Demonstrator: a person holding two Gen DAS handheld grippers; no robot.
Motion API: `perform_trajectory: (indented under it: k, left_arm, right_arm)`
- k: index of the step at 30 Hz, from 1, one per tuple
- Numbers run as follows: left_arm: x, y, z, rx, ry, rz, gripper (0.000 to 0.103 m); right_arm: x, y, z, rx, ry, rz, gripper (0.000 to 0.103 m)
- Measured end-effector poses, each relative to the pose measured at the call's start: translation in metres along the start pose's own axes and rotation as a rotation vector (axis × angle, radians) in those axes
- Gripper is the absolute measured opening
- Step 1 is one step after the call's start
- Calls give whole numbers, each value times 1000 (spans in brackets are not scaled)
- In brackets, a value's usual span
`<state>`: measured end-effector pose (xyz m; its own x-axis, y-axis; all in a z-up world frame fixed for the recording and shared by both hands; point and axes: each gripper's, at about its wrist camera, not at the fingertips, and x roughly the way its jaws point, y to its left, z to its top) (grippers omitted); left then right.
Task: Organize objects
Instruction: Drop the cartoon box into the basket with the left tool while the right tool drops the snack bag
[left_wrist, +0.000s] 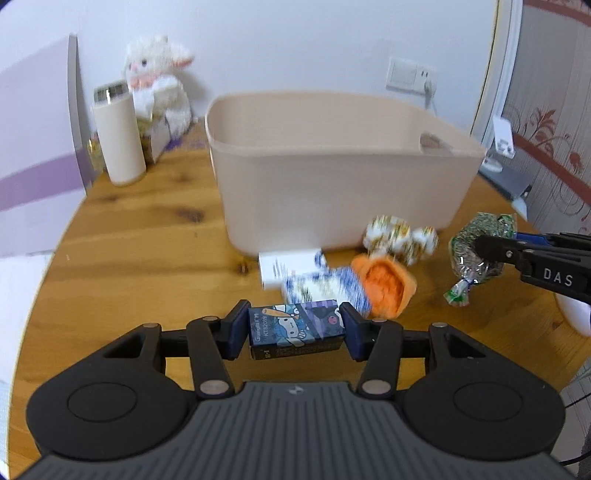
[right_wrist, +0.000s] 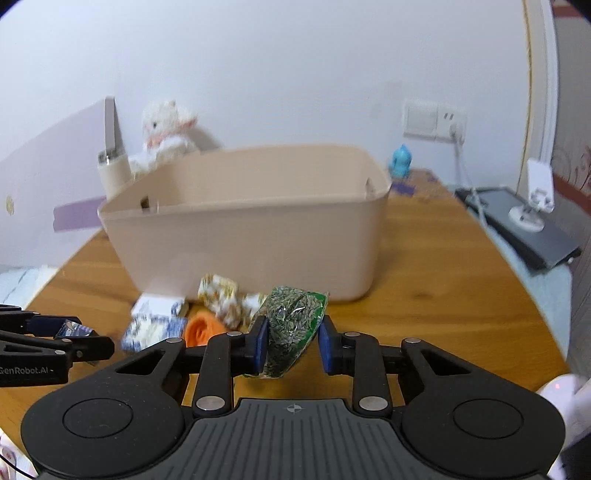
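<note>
My left gripper (left_wrist: 293, 330) is shut on a small cartoon-printed box (left_wrist: 295, 326), held above the wooden table in front of a beige plastic bin (left_wrist: 332, 177). My right gripper (right_wrist: 293, 345) is shut on a clear packet of green-grey seeds (right_wrist: 290, 325); it also shows in the left wrist view (left_wrist: 476, 251). The bin (right_wrist: 251, 229) stands just behind both. Loose on the table before the bin lie an orange plush piece (left_wrist: 384, 288), a blue-white packet (left_wrist: 325, 288), a white box (left_wrist: 288, 266) and gold-white wrapped sweets (left_wrist: 399, 236).
A cream flask (left_wrist: 118, 136) and a white plush lamb (left_wrist: 159, 81) stand at the back left. A blue figurine (right_wrist: 400, 160), a wall socket (right_wrist: 434, 118) and a dark tray with a white stand (right_wrist: 524, 221) are at the right. The round table (left_wrist: 147, 236) edge curves near.
</note>
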<state>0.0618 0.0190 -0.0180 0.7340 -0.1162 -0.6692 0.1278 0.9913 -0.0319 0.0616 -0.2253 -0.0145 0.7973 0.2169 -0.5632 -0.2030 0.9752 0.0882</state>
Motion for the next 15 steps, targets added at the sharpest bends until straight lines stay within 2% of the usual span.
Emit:
perform_trajectory:
  k: [8, 15]
  left_arm:
    - [-21, -4, 39, 33, -118, 42, 54]
    - [-26, -12, 85, 60, -215, 61, 54]
  right_arm:
    - [-31, -2, 38, -32, -160, -34, 26]
    - [-34, -6, 73, -52, -259, -62, 26]
